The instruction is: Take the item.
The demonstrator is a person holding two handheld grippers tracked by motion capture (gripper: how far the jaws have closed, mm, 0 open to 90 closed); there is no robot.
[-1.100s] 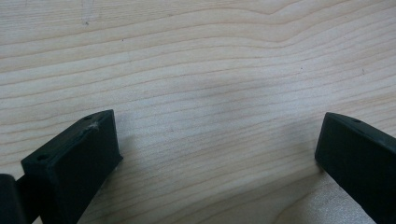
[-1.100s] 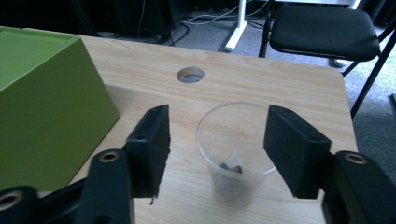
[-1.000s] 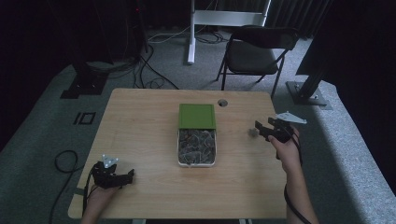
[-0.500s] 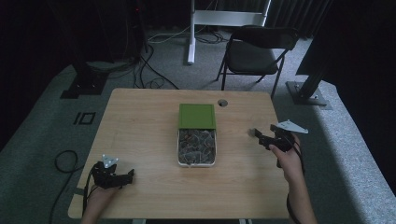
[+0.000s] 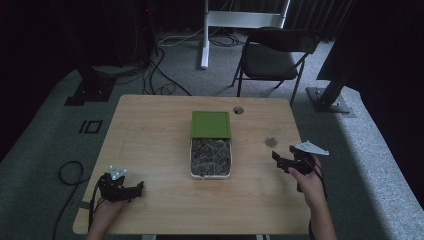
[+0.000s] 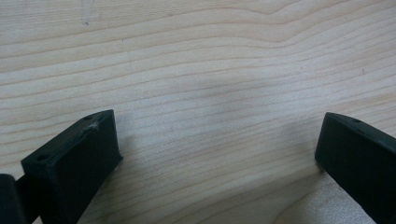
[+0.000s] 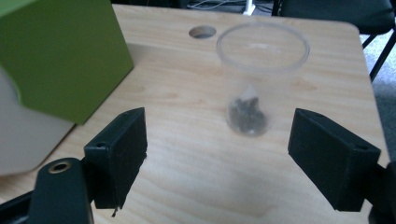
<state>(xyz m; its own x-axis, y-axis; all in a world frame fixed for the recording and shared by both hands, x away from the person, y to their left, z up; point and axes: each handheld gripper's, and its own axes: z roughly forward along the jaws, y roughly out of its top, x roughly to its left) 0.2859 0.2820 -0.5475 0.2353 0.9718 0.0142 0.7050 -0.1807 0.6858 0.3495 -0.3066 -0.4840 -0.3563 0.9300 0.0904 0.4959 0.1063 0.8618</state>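
Observation:
A clear plastic cup (image 7: pixel 261 70) stands upright on the wooden table (image 5: pixel 150 135), with a small dark sachet (image 7: pixel 246 114) at its bottom. In the high view the cup (image 5: pixel 271 142) is right of the box. My right gripper (image 7: pixel 219 149) is open a short way in front of the cup. Its jaws have just been opening, and nothing is between them. In the high view the right gripper (image 5: pixel 278 161) sits near the table's right edge. My left gripper (image 5: pixel 139 189) rests at the front left, and its jaws (image 6: pixel 219 154) stand open over bare wood.
A white tray (image 5: pixel 192 160) full of dark sachets lies mid-table, with its green lid (image 5: pixel 211 124) slid to the far end. The lid (image 7: pixel 60 51) rises close on the left in the right gripper view. A cable hole (image 5: pixel 238 110) is behind it. A folding chair (image 5: pixel 277 55) stands beyond the table.
My right gripper has drawn back from the cup toward the front edge and sunk lower, with its jaws wider apart. The cup stays standing. The left gripper has not moved.

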